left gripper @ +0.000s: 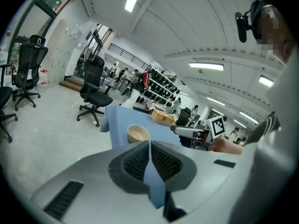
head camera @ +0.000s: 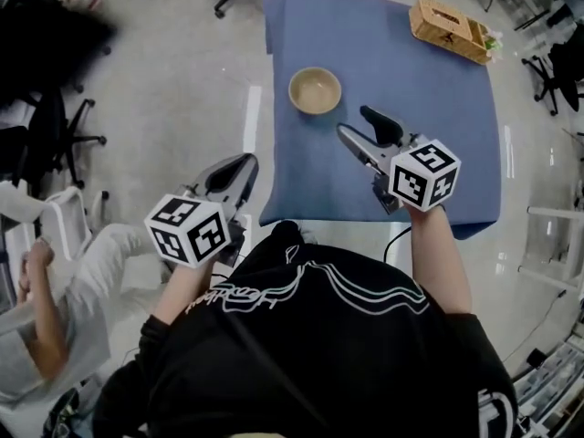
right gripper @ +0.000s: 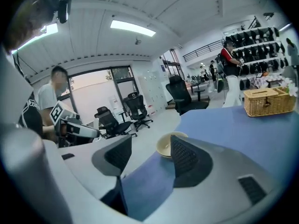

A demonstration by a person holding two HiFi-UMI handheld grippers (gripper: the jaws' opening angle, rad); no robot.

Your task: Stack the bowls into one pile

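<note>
Closest of all is the person's black shirt with white lines (head camera: 310,354). Both hands reach out past it.

On the blue cloth-covered surface (head camera: 438,108) sits a round tan bowl (head camera: 315,90), far out near the left edge. I can see only this one bowl shape. I cannot tell if more bowls sit inside it, so the pile may be made already.

The right gripper (head camera: 354,121) is over the surface, and the bowl lies just beyond it, a bit to the left. Its jaws are spread wide with nothing between them. In the right gripper view the bowl (right gripper: 164,146) peeks out beside the right jaw.

The left gripper (head camera: 248,164) is off the near left edge, over the floor. It is farther from the bowl. Its jaws are pressed together at the tips and hold nothing.

So the right hand is nearer, I think. A bowl is round, so any side works.

A woven basket box (head camera: 447,28) stands at the far right corner, well apart. Nothing stands in the way.
</note>
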